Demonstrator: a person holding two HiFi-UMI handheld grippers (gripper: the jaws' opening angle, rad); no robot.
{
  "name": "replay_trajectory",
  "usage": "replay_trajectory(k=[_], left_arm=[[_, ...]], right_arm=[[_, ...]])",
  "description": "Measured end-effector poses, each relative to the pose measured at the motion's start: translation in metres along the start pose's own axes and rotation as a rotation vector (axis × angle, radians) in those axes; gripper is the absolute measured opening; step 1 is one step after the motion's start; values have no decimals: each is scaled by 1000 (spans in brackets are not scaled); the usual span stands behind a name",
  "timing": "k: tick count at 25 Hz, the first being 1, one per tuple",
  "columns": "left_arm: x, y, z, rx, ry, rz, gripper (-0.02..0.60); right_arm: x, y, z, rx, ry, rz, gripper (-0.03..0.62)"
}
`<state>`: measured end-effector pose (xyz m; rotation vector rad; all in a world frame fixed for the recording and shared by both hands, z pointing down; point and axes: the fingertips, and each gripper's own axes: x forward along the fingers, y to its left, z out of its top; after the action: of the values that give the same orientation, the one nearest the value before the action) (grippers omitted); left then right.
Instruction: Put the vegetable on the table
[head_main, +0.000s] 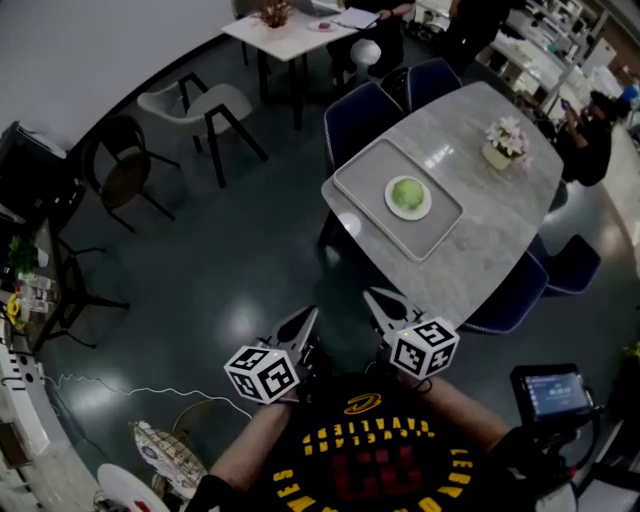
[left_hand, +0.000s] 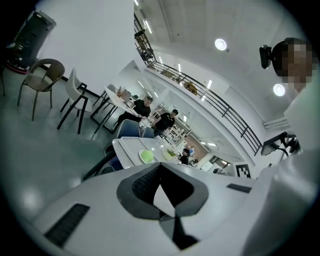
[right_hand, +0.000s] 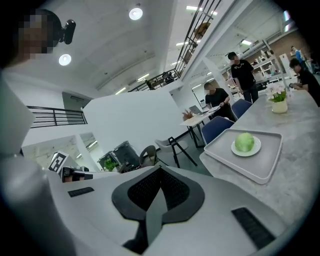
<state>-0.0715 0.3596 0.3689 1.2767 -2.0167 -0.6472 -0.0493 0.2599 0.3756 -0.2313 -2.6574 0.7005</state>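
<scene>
A round green vegetable lies on a small white plate, which stands on a grey tray at the near-left end of a marble table. Both gripper views show it too, the vegetable small and far off in one and the vegetable on its tray in the other. My left gripper and right gripper are side by side close to my body, over the floor and well short of the table. Both are shut and hold nothing: left gripper, right gripper.
A flower pot stands at the table's far end. Blue chairs ring the table. A white chair and a dark chair stand to the left, with a white table behind. A person sits far right; a screen device is at lower right.
</scene>
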Motion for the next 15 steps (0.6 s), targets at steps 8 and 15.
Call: replay_trajectory(k=[8, 15], left_arm=[[31, 44, 54, 13, 81, -85, 0], [86, 44, 62, 3, 185, -160, 1]], right_arm=[[55, -5, 21, 30, -22, -97, 5], [62, -45, 39, 74, -24, -202, 5]])
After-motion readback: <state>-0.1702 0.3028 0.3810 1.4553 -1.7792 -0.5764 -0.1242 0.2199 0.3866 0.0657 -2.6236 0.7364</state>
